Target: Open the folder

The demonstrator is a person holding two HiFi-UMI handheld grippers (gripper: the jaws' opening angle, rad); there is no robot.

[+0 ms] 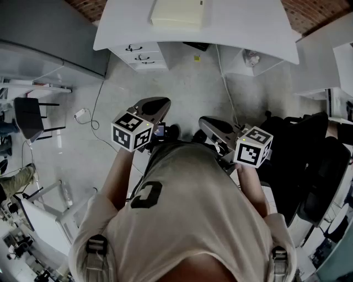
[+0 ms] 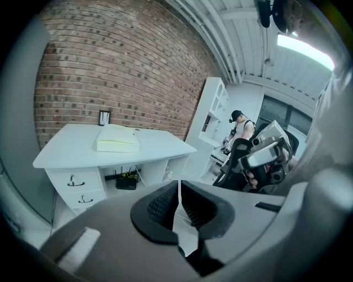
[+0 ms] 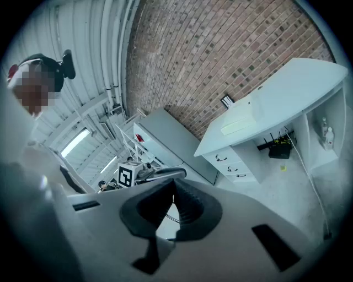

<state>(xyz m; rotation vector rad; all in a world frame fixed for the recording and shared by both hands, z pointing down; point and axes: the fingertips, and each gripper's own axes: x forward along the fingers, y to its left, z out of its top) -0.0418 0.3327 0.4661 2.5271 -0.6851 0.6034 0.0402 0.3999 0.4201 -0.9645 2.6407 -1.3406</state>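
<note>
pale yellow folder (image 1: 176, 14) lies shut on the far white desk (image 1: 248, 33).
left gripper (image 1: 153, 106) and right gripper (image 1: 214, 125) are both closed, empty; kept so, they'd likely shove it, not open it.

Left gripper (image 1: 156, 104), grey plastic shell with black ribbed pads: jaws together, nothing between. Left marker cube (image 1: 131, 132), black-and-white squares, at its rear. Right gripper (image 1: 208, 124), same grey build: jaws together, empty. Right marker cube (image 1: 253, 147) at its rear. Both grippers held out before chest, tips angled toward each other, near but apart. Bare left forearm (image 1: 118, 176) and right forearm (image 1: 255, 193) bent, reaching forward either side of torso.
</note>
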